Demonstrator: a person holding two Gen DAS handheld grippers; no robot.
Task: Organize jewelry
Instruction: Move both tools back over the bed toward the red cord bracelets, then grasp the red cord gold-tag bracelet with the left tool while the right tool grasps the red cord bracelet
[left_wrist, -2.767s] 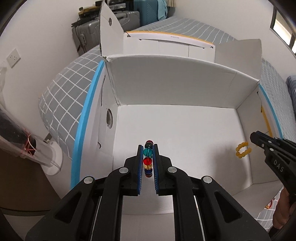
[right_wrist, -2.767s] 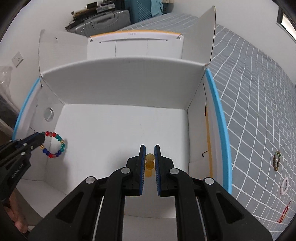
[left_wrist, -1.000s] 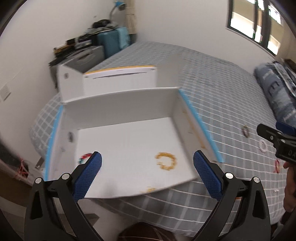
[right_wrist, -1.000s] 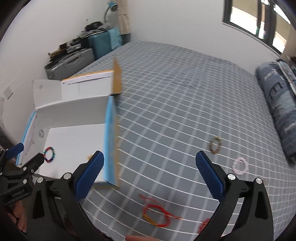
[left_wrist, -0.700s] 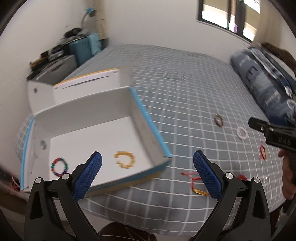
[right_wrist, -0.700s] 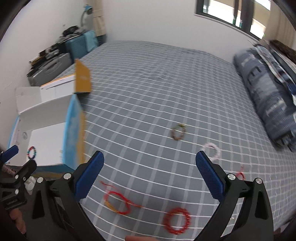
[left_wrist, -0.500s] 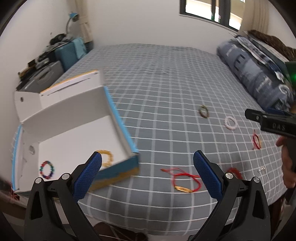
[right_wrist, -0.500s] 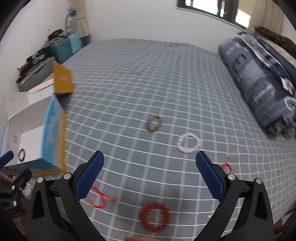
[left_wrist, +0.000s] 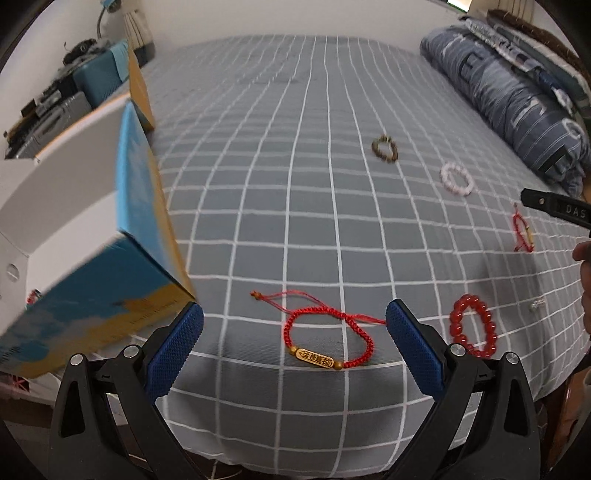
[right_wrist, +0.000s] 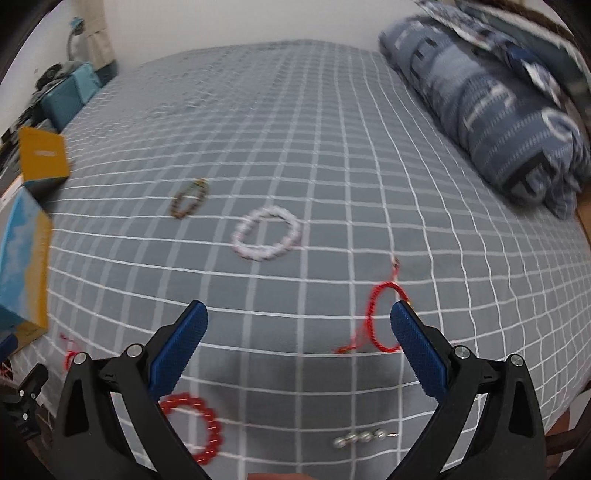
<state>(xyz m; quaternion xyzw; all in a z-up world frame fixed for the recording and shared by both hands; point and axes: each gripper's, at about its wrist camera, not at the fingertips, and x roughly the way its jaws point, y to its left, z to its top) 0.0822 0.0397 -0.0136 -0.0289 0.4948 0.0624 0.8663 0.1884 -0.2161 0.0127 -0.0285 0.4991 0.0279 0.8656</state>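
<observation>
My left gripper (left_wrist: 294, 328) is open and empty, its blue pads either side of a red cord bracelet with a gold tag (left_wrist: 325, 338) on the grey checked bed. A red bead bracelet (left_wrist: 472, 329) lies right of it, also in the right wrist view (right_wrist: 201, 424). My right gripper (right_wrist: 299, 332) is open and empty above the bed; a second red cord bracelet (right_wrist: 384, 317) lies by its right pad. A white bead bracelet (right_wrist: 267, 233), a brown bead bracelet (right_wrist: 189, 203) and a small silver piece (right_wrist: 364, 437) lie around. The white box (left_wrist: 74, 206) stands at left.
A folded blue patterned duvet (right_wrist: 491, 99) lies along the bed's right side. Suitcases and clutter (left_wrist: 66, 92) stand beyond the box at far left. The right gripper's tip (left_wrist: 554, 206) shows at the left view's right edge.
Both grippers opened, left the multicolour and yellow bracelets in the box, and swung right and down over the bed toward the loose bracelets.
</observation>
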